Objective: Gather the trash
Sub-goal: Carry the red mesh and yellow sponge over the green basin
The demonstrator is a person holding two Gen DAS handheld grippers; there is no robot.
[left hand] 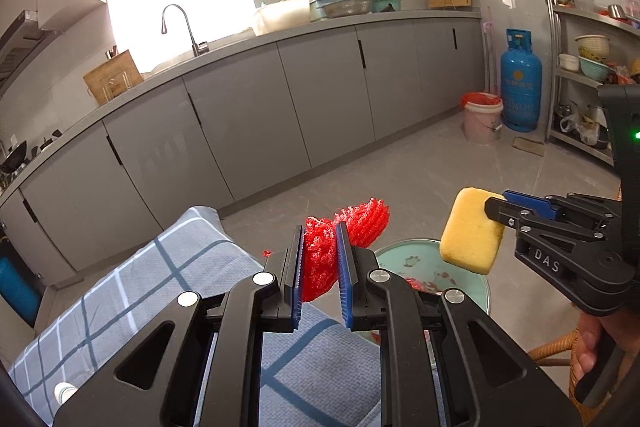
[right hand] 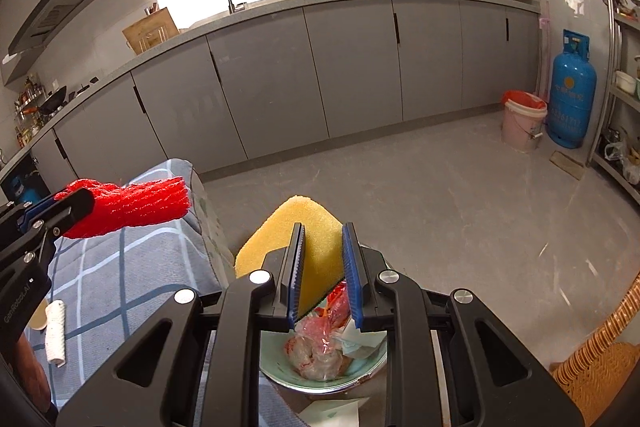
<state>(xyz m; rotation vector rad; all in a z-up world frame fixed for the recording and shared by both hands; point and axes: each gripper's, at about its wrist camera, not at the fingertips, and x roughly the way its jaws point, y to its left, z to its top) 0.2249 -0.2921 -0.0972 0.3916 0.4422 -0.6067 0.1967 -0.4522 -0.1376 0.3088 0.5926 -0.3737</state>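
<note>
My left gripper (left hand: 319, 267) is shut on a red foam net (left hand: 320, 255), seen from the side as the red foam net (right hand: 132, 203) sticking out of the left gripper (right hand: 76, 205). My right gripper (right hand: 323, 273) is shut on a yellow sponge (right hand: 316, 259); in the left wrist view the sponge (left hand: 472, 231) hangs from the right gripper (left hand: 494, 211) above a pale green basin (left hand: 416, 259). The basin (right hand: 276, 367) sits below both grippers and holds crumpled plastic and paper trash (right hand: 320, 343).
A grey checked cloth (left hand: 160, 307) covers the table at the left, with a rolled white tissue (right hand: 55, 331) on it. A wicker chair (right hand: 600, 359) stands at the right. Across the floor are grey cabinets (left hand: 320, 87), a lined pink bucket (left hand: 482, 117) and a blue gas cylinder (left hand: 520, 83).
</note>
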